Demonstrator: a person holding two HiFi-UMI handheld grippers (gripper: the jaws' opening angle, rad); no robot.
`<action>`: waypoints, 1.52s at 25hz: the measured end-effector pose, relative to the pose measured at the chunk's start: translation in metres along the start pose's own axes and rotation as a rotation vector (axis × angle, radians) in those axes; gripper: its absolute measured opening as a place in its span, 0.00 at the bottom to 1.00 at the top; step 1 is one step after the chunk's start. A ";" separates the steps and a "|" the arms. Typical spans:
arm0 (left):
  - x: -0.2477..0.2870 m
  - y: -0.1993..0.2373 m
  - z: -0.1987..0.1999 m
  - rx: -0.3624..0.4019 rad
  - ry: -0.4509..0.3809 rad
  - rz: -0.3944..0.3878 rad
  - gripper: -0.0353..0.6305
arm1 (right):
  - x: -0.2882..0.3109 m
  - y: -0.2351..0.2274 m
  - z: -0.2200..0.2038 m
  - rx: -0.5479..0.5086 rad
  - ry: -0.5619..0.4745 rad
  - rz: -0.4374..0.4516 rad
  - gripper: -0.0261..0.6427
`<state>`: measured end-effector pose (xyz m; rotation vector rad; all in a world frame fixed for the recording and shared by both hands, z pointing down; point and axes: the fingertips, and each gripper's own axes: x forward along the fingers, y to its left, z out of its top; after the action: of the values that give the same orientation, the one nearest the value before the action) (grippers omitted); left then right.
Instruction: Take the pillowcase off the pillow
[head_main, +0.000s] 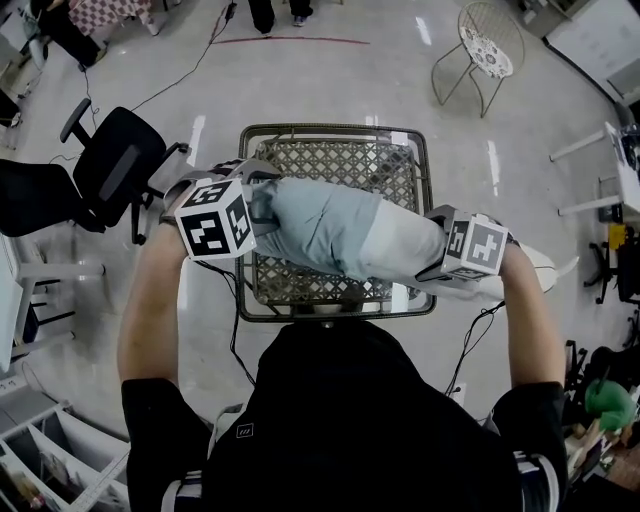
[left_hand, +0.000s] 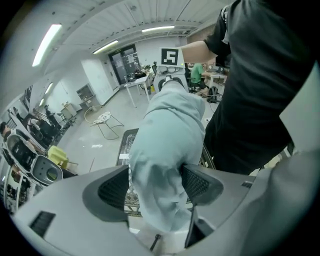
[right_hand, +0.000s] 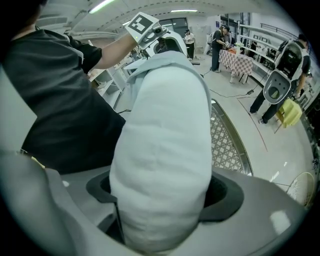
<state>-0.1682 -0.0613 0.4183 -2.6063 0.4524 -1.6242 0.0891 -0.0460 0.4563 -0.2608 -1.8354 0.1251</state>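
A pillow lies across a wire-mesh table (head_main: 330, 130). Its left part is in a pale blue pillowcase (head_main: 310, 225) (left_hand: 170, 135), and its bare white end (head_main: 405, 245) (right_hand: 160, 150) sticks out to the right. My left gripper (head_main: 262, 215) (left_hand: 157, 187) stands open around the bunched blue end, with the cloth lying between its pads. My right gripper (head_main: 432, 255) (right_hand: 160, 197) holds the white end, which fills the gap with both pads against it. In the right gripper view the pillowcase (right_hand: 155, 62) starts further up the pillow.
A black office chair (head_main: 110, 165) stands left of the table, and a wire chair (head_main: 485, 55) is at the far right. Cables (head_main: 470, 345) trail over the shiny floor. My torso (head_main: 350, 420) is close to the table's near edge.
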 end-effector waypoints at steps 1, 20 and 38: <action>0.001 -0.002 -0.001 -0.003 -0.005 -0.014 0.52 | 0.001 0.002 0.000 -0.002 0.001 -0.004 0.71; 0.003 -0.032 -0.001 0.060 -0.039 -0.182 0.40 | -0.040 0.008 0.063 -0.011 -0.160 -0.097 0.82; 0.013 -0.033 -0.009 0.059 -0.037 -0.172 0.35 | 0.052 -0.020 0.067 0.042 0.092 -0.230 0.91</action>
<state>-0.1630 -0.0325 0.4398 -2.6916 0.1793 -1.6054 0.0087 -0.0497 0.4912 -0.0244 -1.7553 -0.0088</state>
